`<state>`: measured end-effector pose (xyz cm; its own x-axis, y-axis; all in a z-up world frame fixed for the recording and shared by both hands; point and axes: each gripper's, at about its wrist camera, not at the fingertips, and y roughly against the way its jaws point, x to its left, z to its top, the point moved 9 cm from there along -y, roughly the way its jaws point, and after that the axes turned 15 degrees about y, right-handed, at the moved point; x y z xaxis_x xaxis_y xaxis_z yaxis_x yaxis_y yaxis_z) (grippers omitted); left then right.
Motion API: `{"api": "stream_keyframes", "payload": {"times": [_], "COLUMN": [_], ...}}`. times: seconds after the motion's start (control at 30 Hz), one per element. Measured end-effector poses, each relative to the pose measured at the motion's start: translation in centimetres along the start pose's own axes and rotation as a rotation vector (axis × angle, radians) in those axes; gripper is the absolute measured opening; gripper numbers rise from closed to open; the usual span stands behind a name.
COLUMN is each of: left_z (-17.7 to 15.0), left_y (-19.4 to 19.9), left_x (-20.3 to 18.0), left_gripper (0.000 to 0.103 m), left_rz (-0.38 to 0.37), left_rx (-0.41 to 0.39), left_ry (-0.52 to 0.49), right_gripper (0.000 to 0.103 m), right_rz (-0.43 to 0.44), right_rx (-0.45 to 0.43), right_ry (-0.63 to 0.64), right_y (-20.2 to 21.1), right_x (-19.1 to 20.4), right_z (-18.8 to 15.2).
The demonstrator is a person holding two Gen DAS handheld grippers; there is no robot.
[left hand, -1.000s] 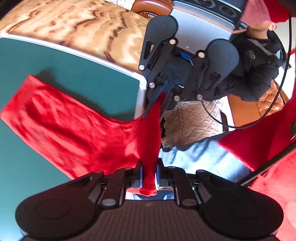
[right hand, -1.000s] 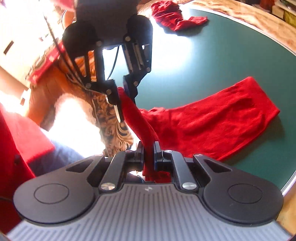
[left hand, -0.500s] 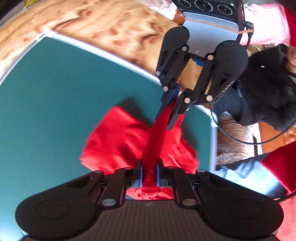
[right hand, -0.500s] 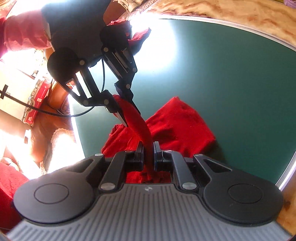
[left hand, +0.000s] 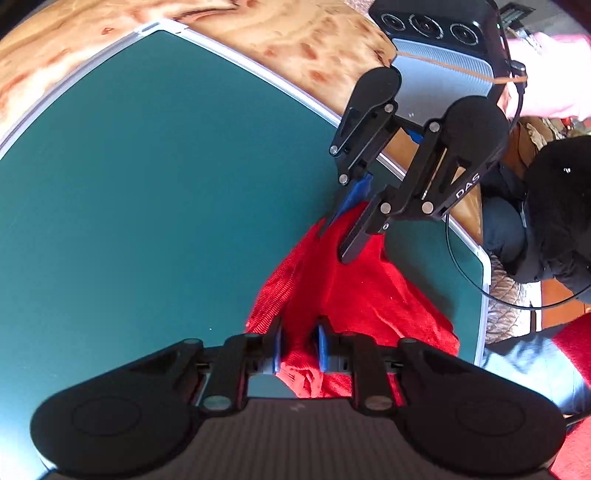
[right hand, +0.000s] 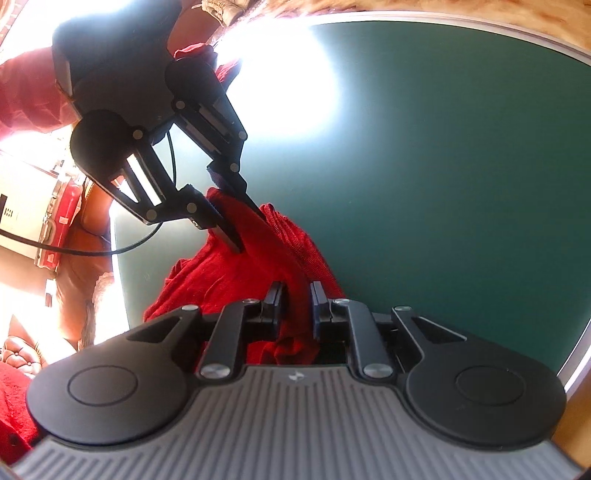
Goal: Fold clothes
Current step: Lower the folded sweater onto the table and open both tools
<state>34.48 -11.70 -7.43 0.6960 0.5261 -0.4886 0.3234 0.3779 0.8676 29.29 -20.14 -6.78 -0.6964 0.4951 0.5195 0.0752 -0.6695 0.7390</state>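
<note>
**Red knit cloth folded near the bench's edge, both jaws easing open**

A red garment (left hand: 354, 295) of ribbed, slightly fuzzy knit lies doubled over on the bench (left hand: 147, 184), close to the pale-rimmed edge nearest the person. The bench top is a smooth, matte teal sheet with a thin light border and rounded corners; beyond the border runs a glossy burl-patterned wood surface (left hand: 280, 33).

The left gripper (left hand: 298, 349) has black linkage arms and blue pads. Its jaws are narrow and opening, with a raised ridge of the cloth between them; the pads look just clear of the fabric. The right gripper (right hand: 297, 306) is opening too, its jaws narrow around the other end of that ridge, the cloth slack between them.

A second crumpled red cloth (right hand: 218, 62) lies at the bench's far edge, partly washed out by glare.
</note>
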Motion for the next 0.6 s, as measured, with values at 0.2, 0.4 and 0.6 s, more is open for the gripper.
{"api": "stream_keyframes", "payload": {"times": [0.2, 0.4, 0.6], "left_z": [-0.9, -0.4, 0.0], "left_y": [2.5, 5.8, 1.6], "left_x": [1.3, -1.1, -3.3], "left_gripper": [0.047, 0.046, 0.045], "left_rz": [0.102, 0.001, 0.051], "left_rx": [-0.102, -0.286, -0.302], "left_ry": [0.082, 0.191, 0.246], "right_gripper": [0.047, 0.047, 0.047], "right_rz": [-0.158, -0.216, -0.304], "right_rx": [-0.105, -0.188, -0.089], "right_ry": [-0.087, 0.004, 0.124], "right_y": [3.7, 5.9, 1.8], "right_x": [-1.6, 3.6, 7.3], "right_z": [-0.3, -0.7, -1.1]}}
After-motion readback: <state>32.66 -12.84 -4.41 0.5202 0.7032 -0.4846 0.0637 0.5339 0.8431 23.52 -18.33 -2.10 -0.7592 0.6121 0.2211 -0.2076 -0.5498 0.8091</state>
